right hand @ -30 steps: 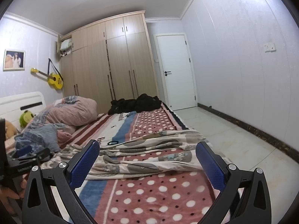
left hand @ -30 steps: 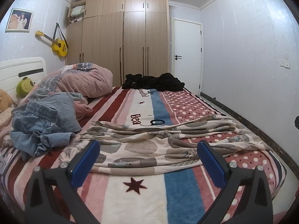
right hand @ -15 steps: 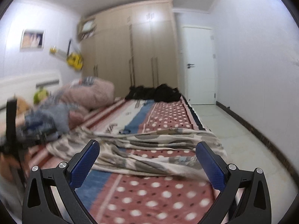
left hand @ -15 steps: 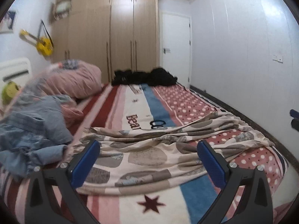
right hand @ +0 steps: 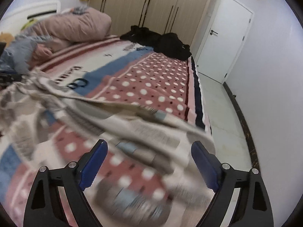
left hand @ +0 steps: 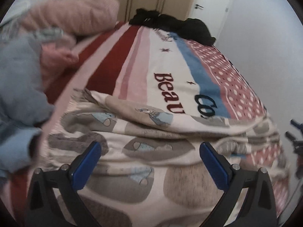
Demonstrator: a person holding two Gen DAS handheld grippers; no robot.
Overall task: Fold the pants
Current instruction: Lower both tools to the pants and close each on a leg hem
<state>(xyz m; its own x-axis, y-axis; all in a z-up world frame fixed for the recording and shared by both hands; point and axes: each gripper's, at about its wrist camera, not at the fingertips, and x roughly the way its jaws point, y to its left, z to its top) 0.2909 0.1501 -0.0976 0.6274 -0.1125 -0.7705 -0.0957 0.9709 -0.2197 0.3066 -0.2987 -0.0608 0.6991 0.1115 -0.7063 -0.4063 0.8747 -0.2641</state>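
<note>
**Both tongs drop toward the pants on the bed**

Between the spread blue pads of the left tongs (left hand: 149, 162) lies the near edge of the patterned pants (left hand: 144, 147), but nothing is pinched; the pads stand clear of the cloth. The right tongs (right hand: 149, 162) are also spread, their jaws having just been closing a little, with only a blurred fold of the same pants below them and nothing gripped. Each pair points down at one end of the garment, which looks like a setup for lifting two ends at once to make a fold.

Outward from there, the pants stretch crosswise over the near part of the bed (left hand: 170, 60), rumpled into long ridges on the striped and dotted blanket (right hand: 151, 87). They still need flattening or a first fold, by my reading. To the far left sit a pink quilt (left hand: 72, 13) and a blue garment (left hand: 17, 87), well apart from the work; dark clothes (right hand: 161, 41) lie at the far end by the wardrobe (right hand: 161, 3).
</note>
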